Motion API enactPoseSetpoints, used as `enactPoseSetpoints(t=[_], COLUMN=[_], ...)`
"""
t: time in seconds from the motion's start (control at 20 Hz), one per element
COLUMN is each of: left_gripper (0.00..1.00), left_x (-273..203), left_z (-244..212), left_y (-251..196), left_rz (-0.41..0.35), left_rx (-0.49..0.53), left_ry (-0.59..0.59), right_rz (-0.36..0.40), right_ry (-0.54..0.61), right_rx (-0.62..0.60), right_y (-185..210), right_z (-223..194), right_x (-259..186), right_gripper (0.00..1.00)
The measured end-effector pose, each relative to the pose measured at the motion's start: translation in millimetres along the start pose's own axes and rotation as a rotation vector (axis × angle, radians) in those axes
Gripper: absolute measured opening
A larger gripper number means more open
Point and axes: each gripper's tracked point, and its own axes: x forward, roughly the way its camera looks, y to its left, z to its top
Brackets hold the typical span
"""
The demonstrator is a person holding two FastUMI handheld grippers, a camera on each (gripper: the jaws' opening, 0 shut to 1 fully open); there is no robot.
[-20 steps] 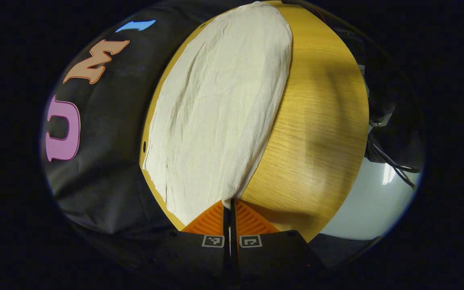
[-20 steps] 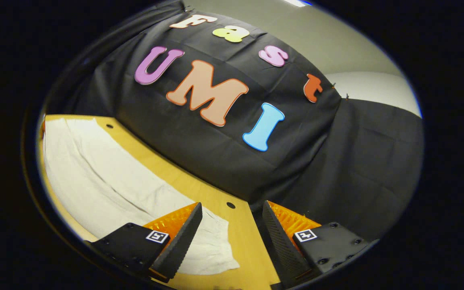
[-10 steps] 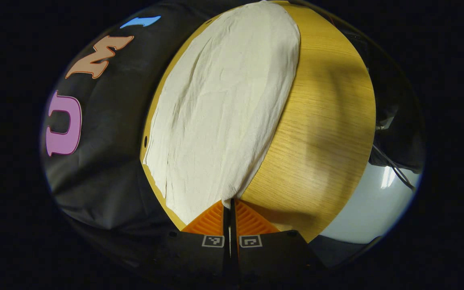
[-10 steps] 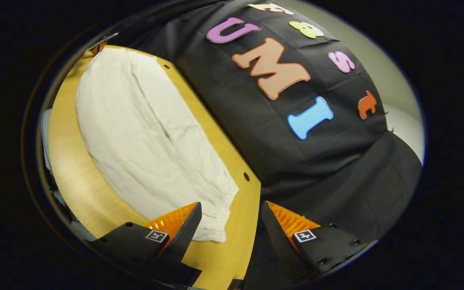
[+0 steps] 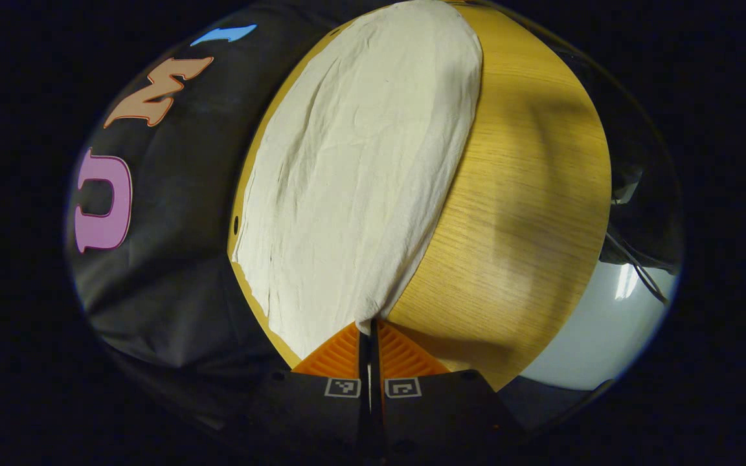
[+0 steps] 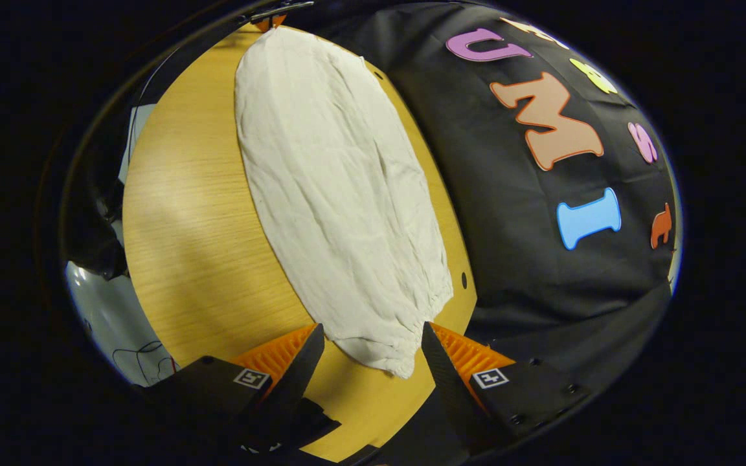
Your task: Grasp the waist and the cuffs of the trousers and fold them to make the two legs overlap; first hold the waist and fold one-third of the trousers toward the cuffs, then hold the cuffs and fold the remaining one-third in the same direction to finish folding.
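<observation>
Left gripper view: your left gripper (image 5: 370, 330) is closed tight on a corner of the trousers (image 5: 353, 175), both fingers pinching the cloth with no gap showing between them. The trousers lie flat along the counter (image 5: 515, 213), running away from you towards the far end, already lying as one long panel, so the legs look overlapped. Which end you hold, waist or cuffs, is hard to tell from here. Keep the pinch firm and low; don't lift yet, or the free corner at your end will drag and skew the edge.

Right gripper view: your right gripper (image 6: 372, 353) stands wide open, fingers straddling the gathered end of the trousers (image 6: 340, 194), which looks like the elastic waist. The cloth tip lies between the fingers, touching neither, on the counter (image 6: 198, 226). A gripper, likely your left one, peeks at the far top end of the cloth.

My read: the thirds fold has not begun; the right-hand grasp comes first.
- Drop the open fingers down until the lower one slides under the hem, then close on all layers, not just the top one.
- Take the corner, not the middle, so the edge stays straight.
- Lift only enough to clear the counter, carry the end over flat, and match the side edges before letting go.
- Watch the far counter edge near the booth wall; the cloth lies close to it.
</observation>
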Motion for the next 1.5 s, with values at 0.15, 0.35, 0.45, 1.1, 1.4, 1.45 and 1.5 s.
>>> enactPoseSetpoints(t=[0.15,0.35,0.45,1.1,1.4,1.45,1.5], left_gripper=[0.0,0.0,0.0,0.0,0.0,0.0,0.0], left_x=[-0.8,-0.1,-0.7,-10.8,-30.2,-33.6,-34.9], left_z=[2.1,0.3,-0.1,6.5,20.5,23.8,26.9], left_y=[-1.2,-1.5,-1.5,41.2,117.4,130.4,142.6], left_rz=[-0.001,0.0,0.001,0.113,0.277,0.301,0.323], left_rx=[-0.001,-0.008,-0.023,-0.242,-0.324,-0.323,-0.327], left_ry=[0.005,0.021,0.026,0.092,0.062,0.051,0.046], right_rz=[0.055,0.054,0.047,-0.015,-0.136,-0.154,-0.172], right_ry=[0.042,0.034,0.032,0.018,-0.039,-0.046,-0.052], right_rx=[-0.05,-0.107,-0.126,0.021,0.104,0.113,0.124], right_y=[14.0,10.7,7.8,-14.8,-81.2,-91.5,-100.5], right_z=[-12.2,-4.8,-2.5,9.8,32.7,36.6,40.9], right_x=[10.5,26.1,34.4,33.3,30.6,31.5,32.1], right_gripper=[0.98,0.93,0.88,0.1,0.1,0.1,0.1])
